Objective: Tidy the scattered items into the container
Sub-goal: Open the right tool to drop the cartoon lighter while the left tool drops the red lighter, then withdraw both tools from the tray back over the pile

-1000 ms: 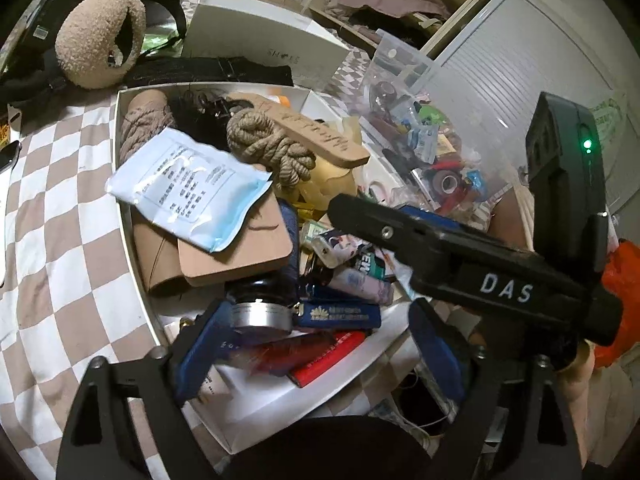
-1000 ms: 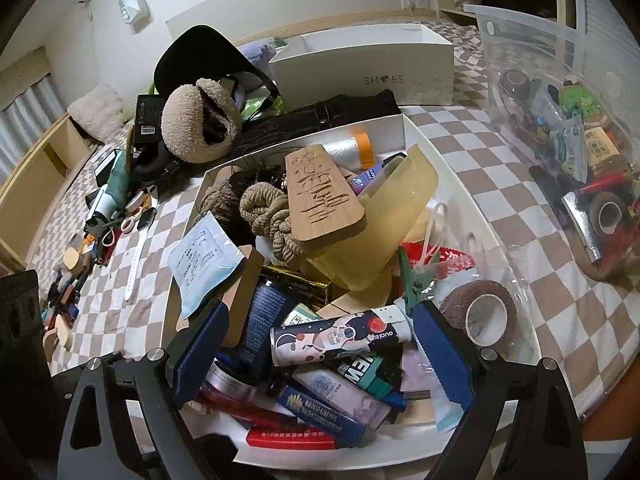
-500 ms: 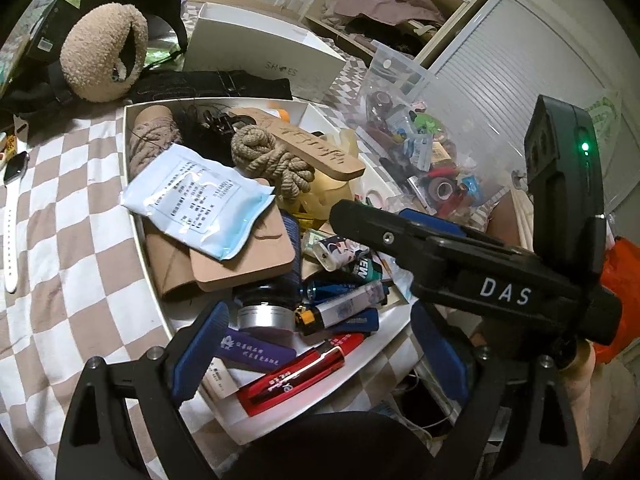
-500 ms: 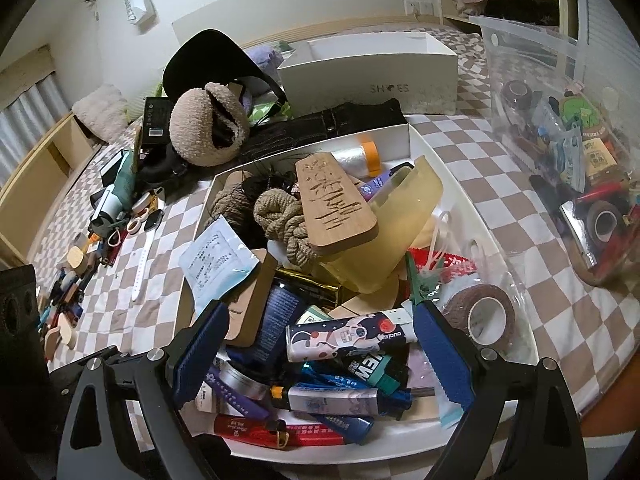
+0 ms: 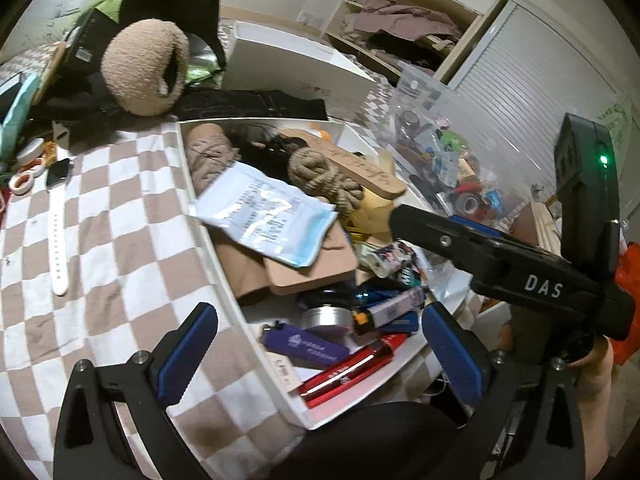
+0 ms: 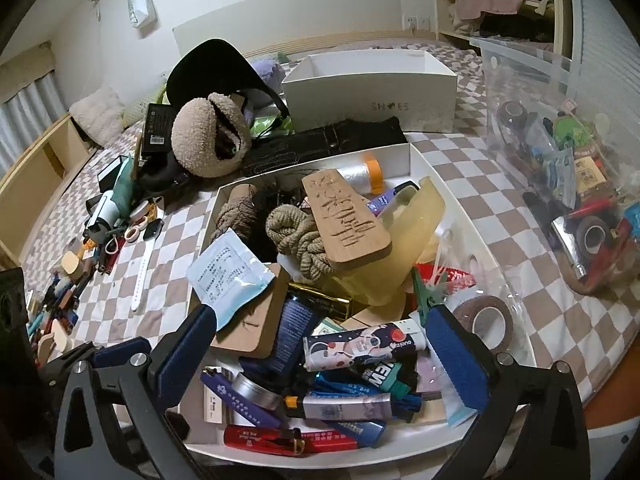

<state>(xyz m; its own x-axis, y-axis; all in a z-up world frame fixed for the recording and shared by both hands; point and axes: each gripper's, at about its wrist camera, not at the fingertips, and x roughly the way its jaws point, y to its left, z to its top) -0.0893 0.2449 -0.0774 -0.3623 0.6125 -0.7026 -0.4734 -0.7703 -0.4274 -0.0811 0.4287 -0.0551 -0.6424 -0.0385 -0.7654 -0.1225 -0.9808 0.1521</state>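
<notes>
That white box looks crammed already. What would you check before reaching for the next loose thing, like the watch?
1. Left gripper open with nothing between its pads: ok.
2. Right gripper open with nothing between its pads: ok.
3. Watch lies in plain sight on the checked cloth, apart from other things: ok.
4. Room left in the white box: not ok, it is heaped.
5. Blue packet hangs over the box's edge and may slip: not ok.
6. How firmly the heap sits: cannot tell.
</notes>
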